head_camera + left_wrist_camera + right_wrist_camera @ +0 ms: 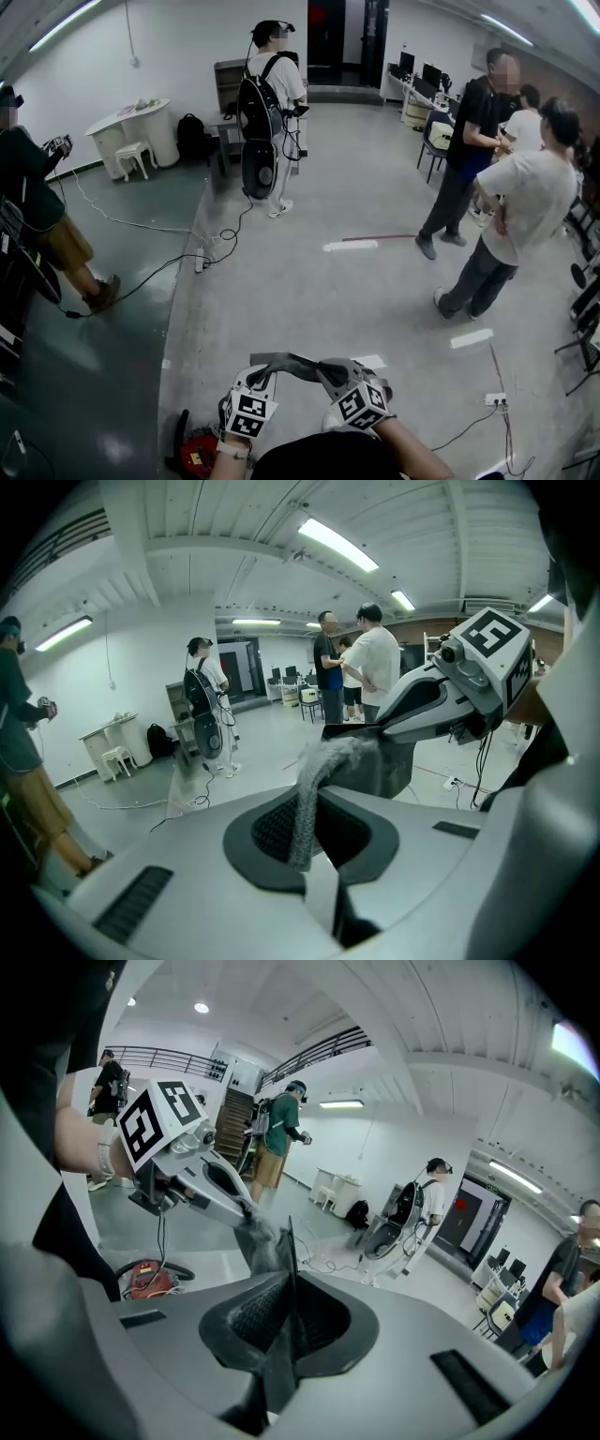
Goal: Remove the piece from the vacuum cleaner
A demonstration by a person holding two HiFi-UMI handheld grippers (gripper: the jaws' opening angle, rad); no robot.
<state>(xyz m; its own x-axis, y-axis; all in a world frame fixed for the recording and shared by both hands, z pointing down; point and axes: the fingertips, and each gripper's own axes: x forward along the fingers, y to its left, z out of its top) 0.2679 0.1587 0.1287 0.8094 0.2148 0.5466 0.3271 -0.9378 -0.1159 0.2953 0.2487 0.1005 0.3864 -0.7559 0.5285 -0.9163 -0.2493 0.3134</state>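
Clamped grey piece (292, 364) by thin edges in left gripper (257, 377) and right gripper (334, 377); with such slight bite, probably risked slipping, falling toward vacuum cleaner (199, 454) at seven o'clock.

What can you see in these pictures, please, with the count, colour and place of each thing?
piece: one, grey, held up between both claws
vacuum cleaner: one, red, on the floor at lower left
bystanders: five, mixed clothing, one left, one centre, three right
table: one, white, by the far left wall
stool: one, white, in front of the table
bag: one, black, on the floor beside the table
tape marks: at least two, white, on the floor
left claw: one, grey, shut on the piece
right claw: one, grey, shut on the piece
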